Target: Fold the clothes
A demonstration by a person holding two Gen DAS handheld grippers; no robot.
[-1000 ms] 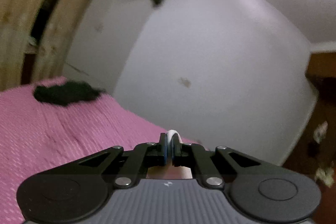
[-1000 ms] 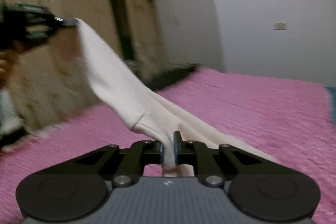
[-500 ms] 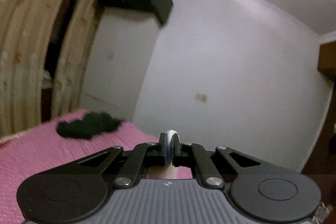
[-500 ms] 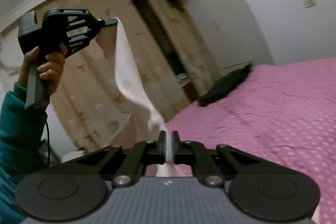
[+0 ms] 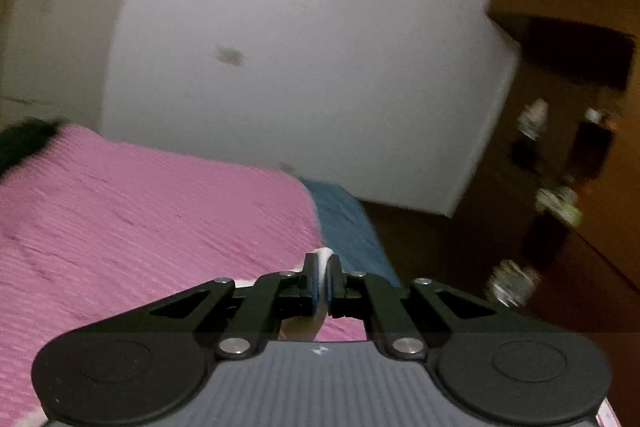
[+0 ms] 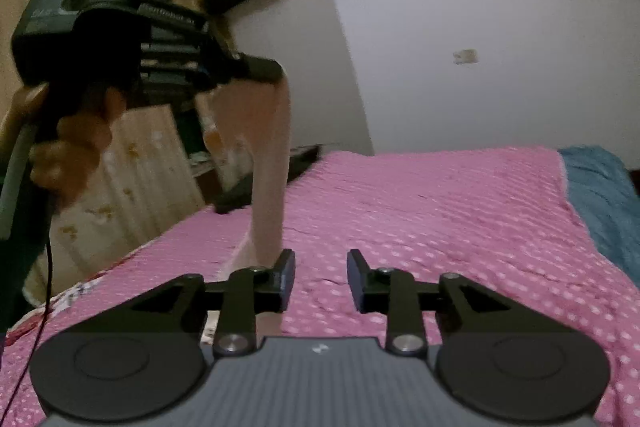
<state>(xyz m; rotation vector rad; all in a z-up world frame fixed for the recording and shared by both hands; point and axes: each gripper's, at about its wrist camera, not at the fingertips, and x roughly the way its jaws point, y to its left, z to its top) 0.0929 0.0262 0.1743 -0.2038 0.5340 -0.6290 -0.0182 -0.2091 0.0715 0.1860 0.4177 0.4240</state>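
Hanging from the left hand-held gripper (image 6: 276, 71), the cream garment (image 6: 266, 163) drops in a long strip down to the pink bedspread (image 6: 420, 211), its lower end reaching the bed just beside the right hand-held gripper (image 6: 321, 281). Left jaws are closed tight on a fold of that fabric, white edge poking out between the pads in the left wrist view (image 5: 323, 277). Right jaws stand apart, nothing between them, bedspread visible through the gap; garment sits just left of the left finger. A hand (image 6: 72, 131) grips the left unit's handle at far left, raised above the bed. Teal blanket (image 6: 604, 203) lies along the right edge of the bed. Dark clothing (image 5: 24, 143) sits on the far left of the bed. Wooden wardrobe (image 6: 132, 163) behind, white wall (image 6: 480, 27) beyond. Motion blur on both views.
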